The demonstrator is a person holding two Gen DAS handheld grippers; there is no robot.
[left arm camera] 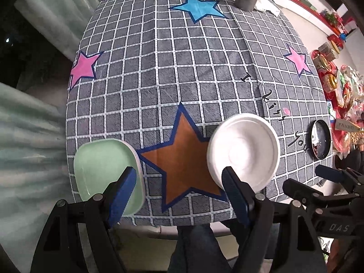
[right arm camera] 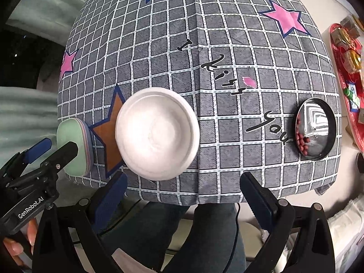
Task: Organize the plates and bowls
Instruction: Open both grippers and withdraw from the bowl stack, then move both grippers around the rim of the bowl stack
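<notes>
Both grippers, left and right, hover jaws spread off the table's near edge; far cloth bare.

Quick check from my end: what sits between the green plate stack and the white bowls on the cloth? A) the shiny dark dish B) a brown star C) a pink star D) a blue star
B: the brown star printed on the cloth lies between the green plate stack and the white bowls.
</notes>
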